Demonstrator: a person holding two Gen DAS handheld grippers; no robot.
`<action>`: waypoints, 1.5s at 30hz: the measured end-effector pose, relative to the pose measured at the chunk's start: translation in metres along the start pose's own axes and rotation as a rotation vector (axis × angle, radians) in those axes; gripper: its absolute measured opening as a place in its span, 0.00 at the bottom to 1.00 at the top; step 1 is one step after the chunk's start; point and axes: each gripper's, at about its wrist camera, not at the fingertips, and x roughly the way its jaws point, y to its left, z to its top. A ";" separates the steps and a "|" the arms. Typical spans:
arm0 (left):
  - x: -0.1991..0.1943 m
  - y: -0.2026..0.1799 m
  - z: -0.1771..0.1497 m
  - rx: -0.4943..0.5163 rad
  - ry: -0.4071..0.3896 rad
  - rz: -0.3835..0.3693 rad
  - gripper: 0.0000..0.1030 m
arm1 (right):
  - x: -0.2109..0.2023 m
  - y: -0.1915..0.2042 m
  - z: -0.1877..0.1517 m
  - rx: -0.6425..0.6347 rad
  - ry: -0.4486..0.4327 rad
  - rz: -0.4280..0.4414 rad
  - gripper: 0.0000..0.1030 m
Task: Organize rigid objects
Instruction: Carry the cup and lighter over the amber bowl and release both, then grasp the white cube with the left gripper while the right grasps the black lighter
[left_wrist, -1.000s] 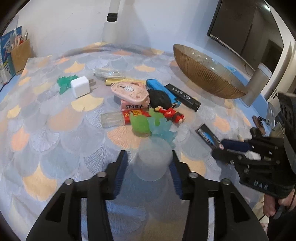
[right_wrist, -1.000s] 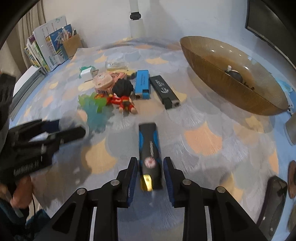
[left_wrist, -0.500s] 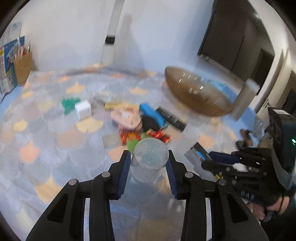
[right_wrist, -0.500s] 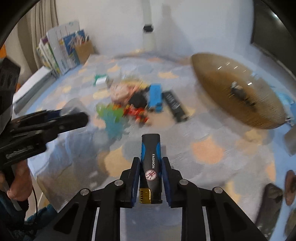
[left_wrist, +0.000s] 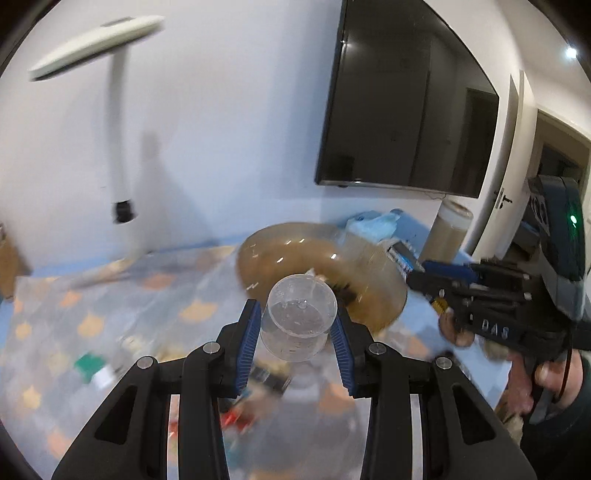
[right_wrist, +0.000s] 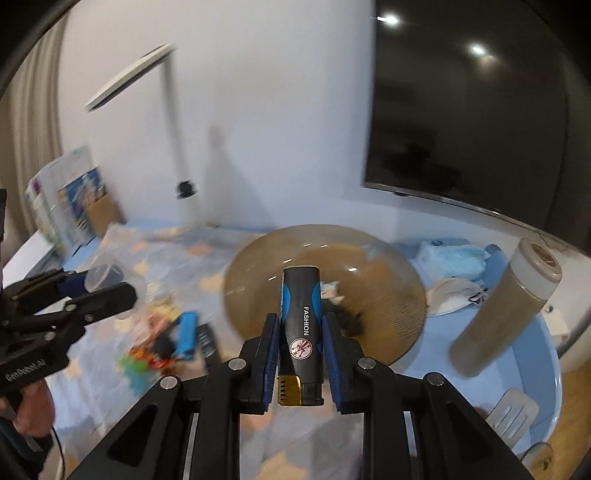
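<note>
Between your left tongs (left_wrist: 297, 334) sits the clear cup (left_wrist: 298, 317), gripped; your right tongs (right_wrist: 301, 356) clamp the black-blue lighter (right_wrist: 301, 332) before the amber bowl (right_wrist: 388, 295).

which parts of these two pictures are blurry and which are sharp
Left wrist view: the left gripper and its clear cup are sharp, the patterned cloth smeared. Right wrist view: the right gripper and black and blue lighter are crisp, the toy pile streaked; ceiling lights glare on the TV.
</note>
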 end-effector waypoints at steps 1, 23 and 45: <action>0.018 -0.002 0.006 -0.020 0.016 -0.015 0.34 | 0.007 -0.007 0.003 0.013 0.016 0.000 0.22; 0.058 0.019 -0.002 -0.143 0.048 0.045 0.74 | 0.039 -0.045 -0.003 0.096 0.156 0.026 0.55; -0.063 0.153 -0.138 -0.342 0.044 0.397 0.74 | 0.065 0.113 -0.085 0.011 0.160 0.273 0.66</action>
